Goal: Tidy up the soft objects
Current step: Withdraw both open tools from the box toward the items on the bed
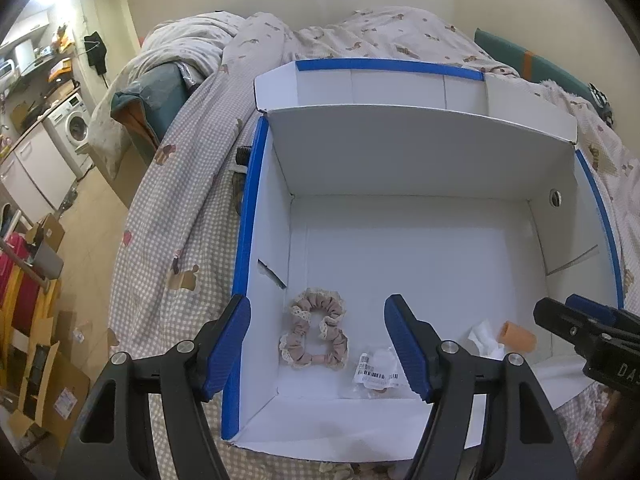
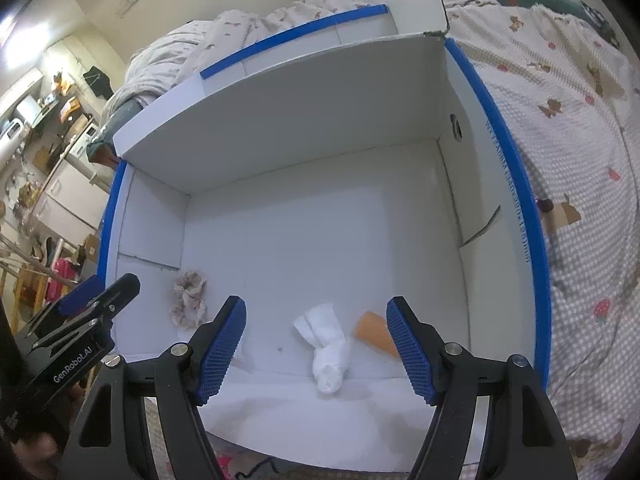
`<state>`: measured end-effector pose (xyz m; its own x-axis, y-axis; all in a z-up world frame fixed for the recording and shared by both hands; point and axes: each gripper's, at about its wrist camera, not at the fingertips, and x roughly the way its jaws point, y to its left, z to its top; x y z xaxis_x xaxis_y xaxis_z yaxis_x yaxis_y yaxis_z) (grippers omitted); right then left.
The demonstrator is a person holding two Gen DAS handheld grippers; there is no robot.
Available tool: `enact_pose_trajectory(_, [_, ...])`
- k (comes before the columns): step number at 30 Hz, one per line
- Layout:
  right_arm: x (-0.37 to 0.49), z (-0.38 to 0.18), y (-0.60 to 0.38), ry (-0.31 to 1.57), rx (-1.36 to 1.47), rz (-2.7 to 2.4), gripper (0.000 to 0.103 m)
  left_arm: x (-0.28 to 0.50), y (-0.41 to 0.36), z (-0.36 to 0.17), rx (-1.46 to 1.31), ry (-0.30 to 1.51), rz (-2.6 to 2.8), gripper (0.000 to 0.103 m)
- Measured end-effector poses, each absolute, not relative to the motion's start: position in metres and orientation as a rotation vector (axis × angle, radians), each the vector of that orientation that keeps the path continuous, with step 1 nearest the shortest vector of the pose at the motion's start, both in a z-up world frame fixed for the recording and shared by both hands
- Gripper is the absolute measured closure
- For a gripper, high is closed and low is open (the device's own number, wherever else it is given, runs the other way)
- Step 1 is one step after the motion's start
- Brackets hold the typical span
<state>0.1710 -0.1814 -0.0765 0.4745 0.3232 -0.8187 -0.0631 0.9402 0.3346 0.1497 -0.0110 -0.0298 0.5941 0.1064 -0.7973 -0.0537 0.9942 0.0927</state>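
A white box with blue rims [image 1: 420, 216] [image 2: 320, 216] sits open on the bed. Inside near its front wall lie a pink lace-edged scrunchie [image 1: 314, 330] [image 2: 189, 298], a small clear packet with a barcode label [image 1: 378, 370], a rolled white cloth [image 1: 486, 338] [image 2: 328, 346] and an orange piece [image 1: 517, 337] [image 2: 376, 334]. My left gripper [image 1: 318, 346] is open and empty above the scrunchie and packet. My right gripper [image 2: 316, 346] is open and empty above the white cloth; it also shows in the left wrist view [image 1: 576, 316].
The box rests on a checked bedsheet [image 1: 180, 248] [image 2: 592, 200] with a crumpled duvet [image 1: 320, 36] behind it. A washing machine [image 1: 74, 128], cardboard boxes [image 1: 52, 380] and a pink suitcase [image 1: 16, 276] stand on the floor to the left.
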Motion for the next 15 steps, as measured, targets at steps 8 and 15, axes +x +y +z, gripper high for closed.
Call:
enact_pose_trajectory(8, [0.169, -0.076, -0.183, 1.053, 0.282, 0.239, 0.026, 0.139, -0.008, -0.022, 0.068, 0.909, 0.099, 0.036])
enact_pose_trajectory(15, [0.151, -0.065, -0.189, 1.050, 0.329, 0.295, 0.026, 0.116, 0.004, -0.004, 0.060, 0.871, 0.108, 0.036])
